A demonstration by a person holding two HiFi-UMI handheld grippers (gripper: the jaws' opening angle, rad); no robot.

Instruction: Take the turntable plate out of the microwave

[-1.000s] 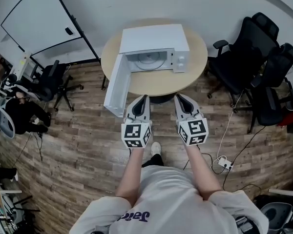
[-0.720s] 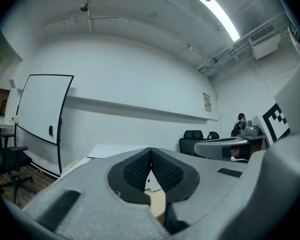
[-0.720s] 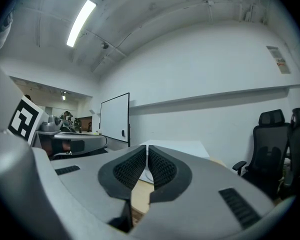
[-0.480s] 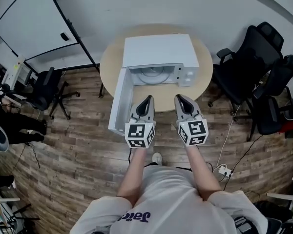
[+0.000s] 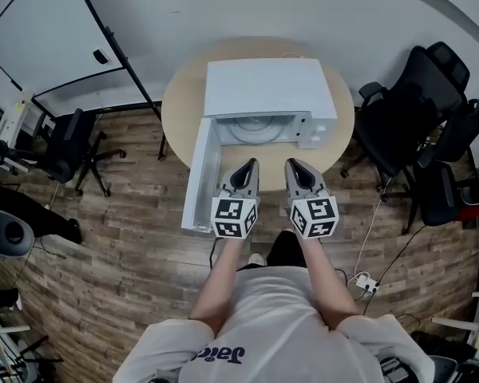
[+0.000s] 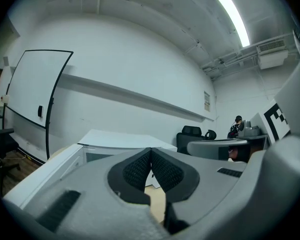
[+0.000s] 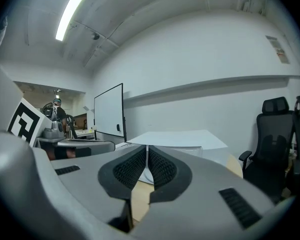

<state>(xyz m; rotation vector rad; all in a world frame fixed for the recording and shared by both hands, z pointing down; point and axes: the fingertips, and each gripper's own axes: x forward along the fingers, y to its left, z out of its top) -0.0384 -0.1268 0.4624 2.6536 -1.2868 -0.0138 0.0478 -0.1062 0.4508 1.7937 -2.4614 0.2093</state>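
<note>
A white microwave [image 5: 267,90] stands on a round wooden table [image 5: 339,138]. Its door [image 5: 199,174] is swung open to the left. Inside the cavity the pale round turntable plate [image 5: 259,128] lies flat. Both grippers are held side by side just in front of the opening, pointing at it. My left gripper [image 5: 251,164] is shut and empty, near the door's inner face. My right gripper [image 5: 291,164] is shut and empty too, over the table's front edge. The left gripper view shows the shut jaws of the left gripper [image 6: 151,151] before the microwave [image 6: 115,140]; the right gripper view shows the right gripper [image 7: 147,149] the same way.
Black office chairs [image 5: 407,126] crowd the table's right side, and another chair [image 5: 68,146] stands at the left. A whiteboard [image 5: 48,30] leans by the wall at the back left. A power strip [image 5: 366,282] and its cable lie on the wooden floor at the right.
The person has stepped toward the table. Both grippers have come closer to the microwave's opening and a little lower. Both stayed shut.
</note>
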